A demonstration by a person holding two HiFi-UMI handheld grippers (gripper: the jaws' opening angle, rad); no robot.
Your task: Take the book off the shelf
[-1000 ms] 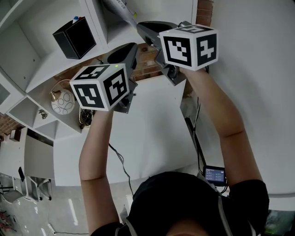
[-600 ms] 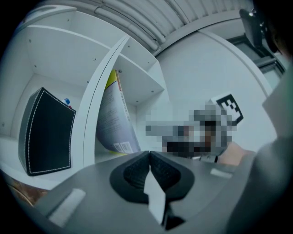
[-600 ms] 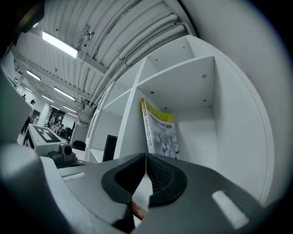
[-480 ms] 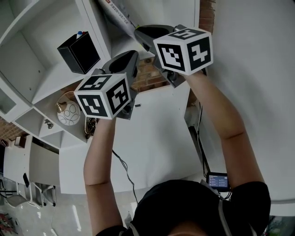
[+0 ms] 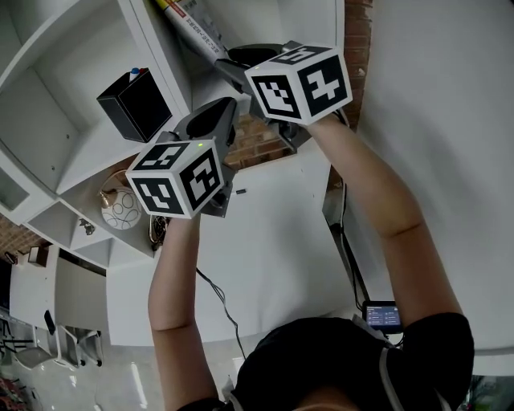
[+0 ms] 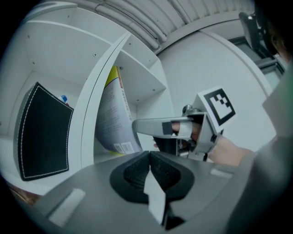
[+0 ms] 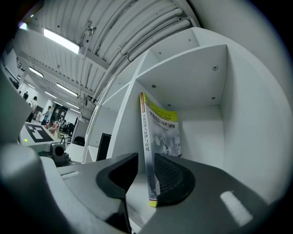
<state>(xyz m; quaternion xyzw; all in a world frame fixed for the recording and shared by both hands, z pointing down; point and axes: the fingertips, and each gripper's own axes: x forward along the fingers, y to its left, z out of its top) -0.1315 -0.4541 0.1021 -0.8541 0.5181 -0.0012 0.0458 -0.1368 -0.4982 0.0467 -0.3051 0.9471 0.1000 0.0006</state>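
Observation:
A thin book (image 7: 160, 132) with a yellow-edged cover and grey spine stands leaning in a white shelf compartment (image 7: 201, 91). My right gripper (image 7: 145, 171) reaches in around its lower spine. Its jaws are opening: the book is between them, against the right pad (image 7: 171, 178), with a gap to the left pad. In the head view the book (image 5: 193, 20) slants at the top, just beyond the right gripper (image 5: 241, 60). My left gripper (image 6: 149, 157) is shut on nothing, held below and left of the right gripper (image 6: 178, 130), facing the book (image 6: 112, 119).
A black box (image 5: 138, 104) with pens sits in the neighbouring compartment to the left. A lower shelf holds a round white ornament (image 5: 120, 209). A white table (image 5: 265, 241) lies below the hands, with a cable (image 5: 213, 289) across it. A brick wall (image 5: 357, 32) rises at the right.
Both hands have moved up toward the shelf, and more of the book shows at the top of the head view. The right gripper has moved left, closer to the book.

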